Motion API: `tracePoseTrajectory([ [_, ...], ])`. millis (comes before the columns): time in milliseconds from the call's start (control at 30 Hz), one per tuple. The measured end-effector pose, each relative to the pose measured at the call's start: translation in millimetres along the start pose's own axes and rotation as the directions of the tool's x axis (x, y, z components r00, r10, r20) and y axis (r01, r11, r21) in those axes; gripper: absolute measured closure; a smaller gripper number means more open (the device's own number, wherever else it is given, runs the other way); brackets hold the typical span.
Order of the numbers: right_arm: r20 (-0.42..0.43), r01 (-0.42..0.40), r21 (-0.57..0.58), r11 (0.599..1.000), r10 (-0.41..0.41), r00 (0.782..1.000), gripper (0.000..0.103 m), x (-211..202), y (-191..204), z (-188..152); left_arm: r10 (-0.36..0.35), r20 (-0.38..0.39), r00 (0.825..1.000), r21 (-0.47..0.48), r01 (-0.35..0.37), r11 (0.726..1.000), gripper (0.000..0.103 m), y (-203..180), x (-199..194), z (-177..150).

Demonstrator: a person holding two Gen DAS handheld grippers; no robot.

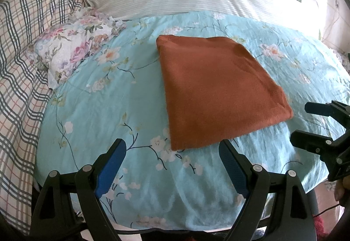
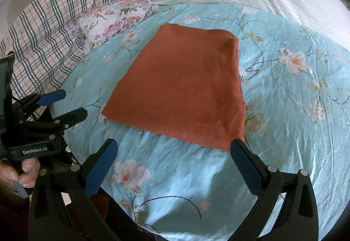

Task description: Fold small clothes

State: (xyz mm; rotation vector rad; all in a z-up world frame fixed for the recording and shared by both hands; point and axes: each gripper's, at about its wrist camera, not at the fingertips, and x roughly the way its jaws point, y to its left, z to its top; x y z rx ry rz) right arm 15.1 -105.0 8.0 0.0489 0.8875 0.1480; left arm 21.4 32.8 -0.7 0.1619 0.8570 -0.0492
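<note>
So the rust-orange knit cloth [image 1: 218, 92] sits mid-frame on the floral teal sheet [image 1: 109, 110], already a neat rectangle. Left gripper [image 1: 172, 151] and right gripper [image 2: 175, 149] both gape wide, holding nothing. For another fold I'd pinch both near corners together and lift evenly, or it'll skew.

White lettering "GenRobot.AI" stands on the left claw [image 2: 70, 105] body's black front
</note>
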Motion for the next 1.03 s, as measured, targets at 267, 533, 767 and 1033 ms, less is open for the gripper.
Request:
tracePoseTrajectory([
  [267,0.002,0.013,0.013,1.0,-0.013,1.0,0.001,4,-4,4,-0.012,0.0,1.0,-0.004,0.012,1.0,0.016,-1,7,9],
  [533,0.005,0.011,0.016,1.0,-0.011,1.0,0.001,8,-7,9,-0.016,0.0,1.0,-0.002,0.016,1.0,0.016,-2,15,18],
  [767,0.015,0.002,0.026,1.0,-0.002,1.0,0.001,12,-9,11,-0.001,0.004,1.0,0.0,0.001,1.0,0.016,-4,17,21],
  [1033,0.019,-0.001,0.035,0.999,0.0,1.0,0.001,15,-10,12,0.002,0.005,1.0,0.002,-0.002,1.0,0.016,-7,18,22],
])
